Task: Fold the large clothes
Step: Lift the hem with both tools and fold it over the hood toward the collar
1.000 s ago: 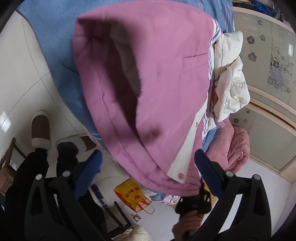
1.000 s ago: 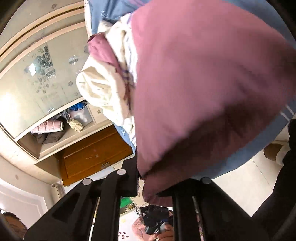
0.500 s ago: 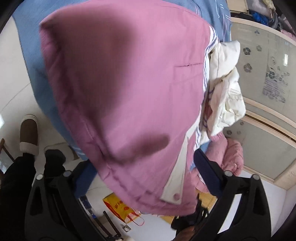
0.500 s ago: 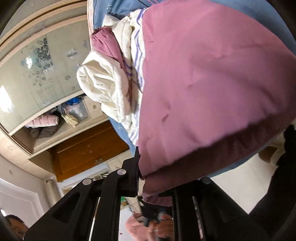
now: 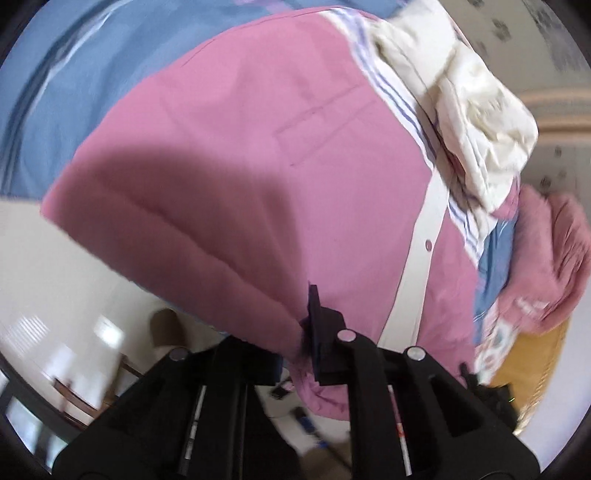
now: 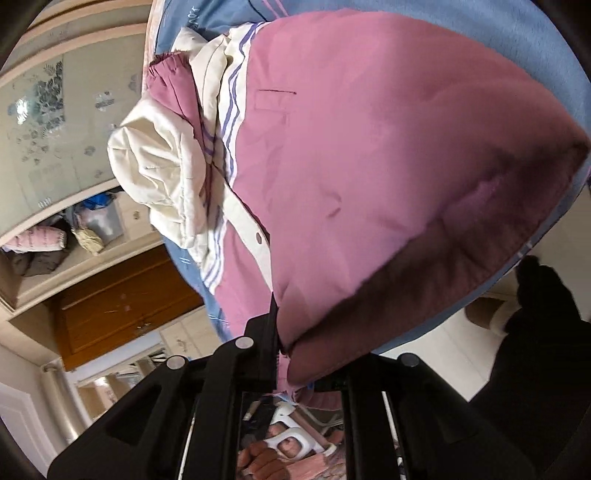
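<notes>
- Left gripper (image 5: 308, 328) pinches the near hem of the pink jacket (image 5: 280, 177).
- Right gripper (image 6: 280, 332) pinches that hem too.
- The jacket lies ahead of both, on the blue bedsheet (image 5: 92, 81).

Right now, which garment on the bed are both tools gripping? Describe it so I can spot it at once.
On the blue bedspread lies a big pink jacket; its near hem is pinched by both the left tool and the right tool. Unlike the crumpled cream coat beside it, it has a cream snap placket and purple-striped trim.
</notes>
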